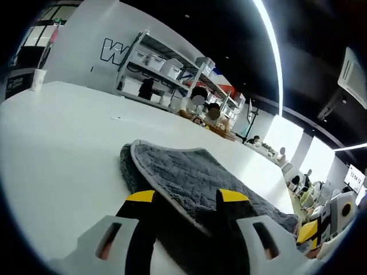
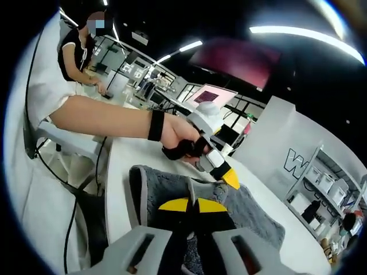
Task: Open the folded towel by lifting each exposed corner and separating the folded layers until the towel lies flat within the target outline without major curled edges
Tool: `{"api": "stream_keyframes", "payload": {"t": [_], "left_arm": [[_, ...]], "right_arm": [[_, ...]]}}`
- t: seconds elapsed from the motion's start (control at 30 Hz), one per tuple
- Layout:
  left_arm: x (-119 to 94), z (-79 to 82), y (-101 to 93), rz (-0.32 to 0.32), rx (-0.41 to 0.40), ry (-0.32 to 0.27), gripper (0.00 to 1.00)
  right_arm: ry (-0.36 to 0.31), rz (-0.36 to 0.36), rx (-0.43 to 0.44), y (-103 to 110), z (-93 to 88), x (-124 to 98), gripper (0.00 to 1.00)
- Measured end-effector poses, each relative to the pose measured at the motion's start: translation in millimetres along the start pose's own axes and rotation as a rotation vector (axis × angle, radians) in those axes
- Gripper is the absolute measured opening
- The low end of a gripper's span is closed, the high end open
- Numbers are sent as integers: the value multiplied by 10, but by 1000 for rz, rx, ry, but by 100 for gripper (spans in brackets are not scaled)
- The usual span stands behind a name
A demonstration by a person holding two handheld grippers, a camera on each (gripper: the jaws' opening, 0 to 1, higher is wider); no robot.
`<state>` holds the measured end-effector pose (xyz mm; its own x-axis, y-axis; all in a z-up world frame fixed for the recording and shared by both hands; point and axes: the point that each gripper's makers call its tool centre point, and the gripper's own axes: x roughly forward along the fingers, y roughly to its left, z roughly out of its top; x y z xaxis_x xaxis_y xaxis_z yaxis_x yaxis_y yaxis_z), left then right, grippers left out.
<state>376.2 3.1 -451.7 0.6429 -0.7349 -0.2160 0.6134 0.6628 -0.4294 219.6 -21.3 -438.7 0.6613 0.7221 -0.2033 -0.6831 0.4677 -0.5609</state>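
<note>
While right tool (image 2: pixel 192 205) pinches towel (image 2: pixel 252 215), left tool (image 1: pixel 186 196) open

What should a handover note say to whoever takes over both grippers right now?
Left gripper: jaws apart, the towel edge between them, not yet pinched.
Right gripper: shut on a raised fold of towel.
The towel lies on the white table, folded, layers stacked.
Done: both grippers are at the towel, the right has a grip.
Left: close the left, lift the corners, separate the layers, lay it flat. I cannot see a target outline.
</note>
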Motion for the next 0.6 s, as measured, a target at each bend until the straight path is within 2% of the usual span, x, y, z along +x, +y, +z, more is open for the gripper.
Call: {"api": "stream_keyframes", "payload": {"t": [0.37,0.6], "left_arm": [[9,18,74,19,-17,-13,34],[48,82,186,37,-22,-21,31]], "right_arm": [[-12,4,5,6,31,8,0],[-17,8,9,19,44,12,0]]}}
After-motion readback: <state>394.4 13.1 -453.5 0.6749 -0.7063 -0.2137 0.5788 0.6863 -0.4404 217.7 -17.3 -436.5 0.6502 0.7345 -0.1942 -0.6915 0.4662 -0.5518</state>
